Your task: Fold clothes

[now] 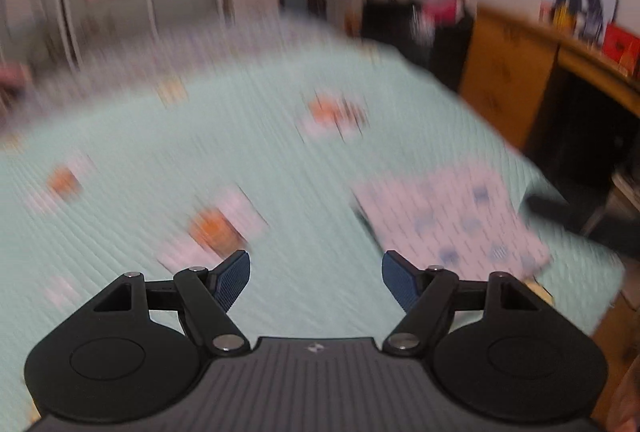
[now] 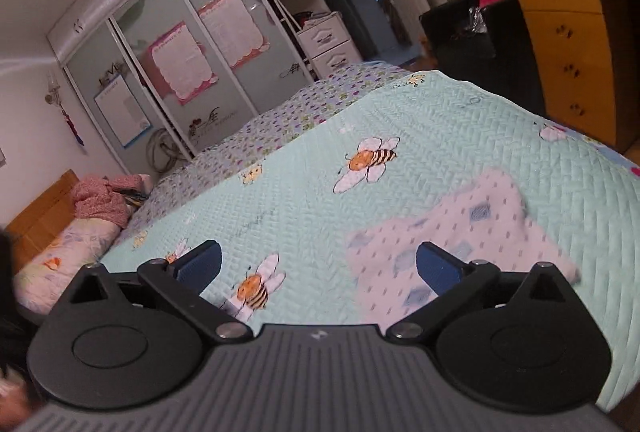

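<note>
Right wrist view shows one bed (image 2: 460, 135) filling most of the frame, covered by one mint-green quilted bedspread stitched in a fine zigzag texture and printed with cartoon bees on white flowers; three of these bees are plain to see, and smaller prints farther off are too small to name. On the bedspread lies one folded cloth (image 2: 452, 232), white with small blue diamonds and dashes, soft and roughly rectangular, flat on the bed near its right edge; its long axis runs from lower left to upper right, toward the wooden drawer unit (image 2: 568, 43) beyond. One pink blanket (image 2: 104, 197) is bunched by the headboard at far left. The right gripper (image 2: 318, 266) hangs above the bed with its two blue ribbed fingers (image 2: 200, 264) spread wide and released, nothing between them. The left wrist view is heavily blurred; the folded cloth (image 1: 456, 220) lies to the right, ahead of the left gripper (image 1: 316, 278), whose two fingers (image 1: 234, 278) are likewise parted and empty.
</note>
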